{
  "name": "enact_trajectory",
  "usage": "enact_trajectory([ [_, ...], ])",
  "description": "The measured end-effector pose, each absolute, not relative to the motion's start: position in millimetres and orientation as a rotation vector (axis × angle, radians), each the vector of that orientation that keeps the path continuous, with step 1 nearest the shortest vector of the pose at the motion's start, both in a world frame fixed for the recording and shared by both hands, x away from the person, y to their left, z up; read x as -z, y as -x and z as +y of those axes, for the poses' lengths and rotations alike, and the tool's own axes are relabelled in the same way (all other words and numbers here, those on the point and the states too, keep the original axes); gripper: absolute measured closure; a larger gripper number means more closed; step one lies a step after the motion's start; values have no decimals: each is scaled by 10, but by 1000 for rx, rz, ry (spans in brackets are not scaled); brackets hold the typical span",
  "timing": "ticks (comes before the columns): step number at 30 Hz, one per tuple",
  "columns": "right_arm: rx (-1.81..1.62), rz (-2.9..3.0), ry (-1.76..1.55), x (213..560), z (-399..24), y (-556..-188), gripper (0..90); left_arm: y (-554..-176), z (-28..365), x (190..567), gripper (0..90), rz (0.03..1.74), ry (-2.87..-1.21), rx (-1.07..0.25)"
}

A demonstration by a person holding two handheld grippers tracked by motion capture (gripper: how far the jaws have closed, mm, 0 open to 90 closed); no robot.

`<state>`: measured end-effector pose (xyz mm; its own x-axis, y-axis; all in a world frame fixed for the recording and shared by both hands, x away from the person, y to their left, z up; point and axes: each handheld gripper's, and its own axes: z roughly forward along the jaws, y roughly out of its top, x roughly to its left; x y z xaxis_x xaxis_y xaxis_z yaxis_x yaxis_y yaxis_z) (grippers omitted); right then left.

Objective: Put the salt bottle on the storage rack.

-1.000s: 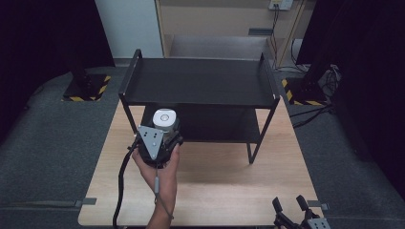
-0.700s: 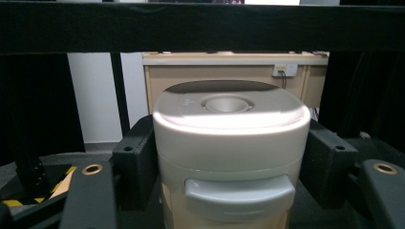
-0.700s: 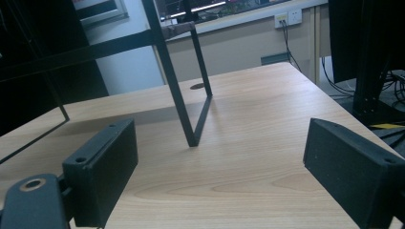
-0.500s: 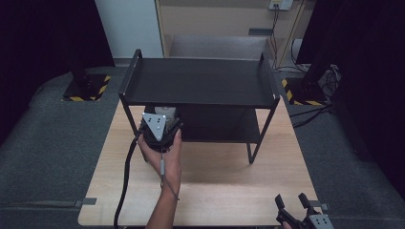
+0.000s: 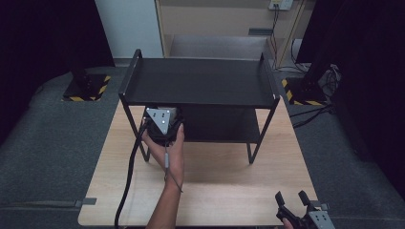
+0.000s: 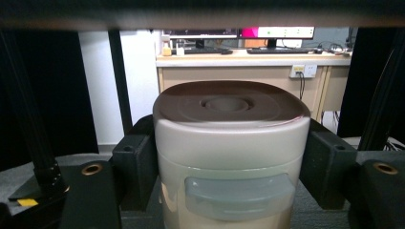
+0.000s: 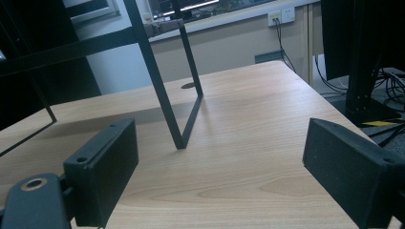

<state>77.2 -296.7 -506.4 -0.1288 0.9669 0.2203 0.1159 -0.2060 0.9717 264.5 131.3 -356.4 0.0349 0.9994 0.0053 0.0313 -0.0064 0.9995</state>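
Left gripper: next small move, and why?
Probably ease a little further forward, then lower and open. The left gripper is shut on the white container, which is passing under the black rack's top shelf toward its lower shelf, with no sign it has been set down yet.

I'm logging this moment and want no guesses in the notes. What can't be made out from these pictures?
- Container: its base is cut off by the bottom edge of the left gripper view, so whether it rests on the lower shelf is unclear.
- Same container, high view: covered by the top shelf and the left gripper.
- Right gripper: partly cut off by the frame's bottom edge.
- Monitor screens in the left gripper view: too small to read.
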Motion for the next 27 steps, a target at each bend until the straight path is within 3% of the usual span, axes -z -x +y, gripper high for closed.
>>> enact_trajectory([
  [13,-1424,1293,-1378,5075,-2957,-782,117,-2661,1285,3661,298,1172,-1239,-1205],
  [15,-1425,1293,-1379,5075,-2957,-782,116,-2662,1277,3670,276,1170,-1235,-1215],
  [16,-1425,1293,-1378,5076,-2957,-785,113,-2660,1255,3690,179,1164,-1229,-1237],
  [18,-1425,1292,-1378,5076,-2953,-787,109,-2654,1248,3698,123,1158,-1236,-1241],
  [27,-1432,1287,-1376,5054,-2935,-784,99,-2462,1193,3759,87,1132,-1186,-1294],
])
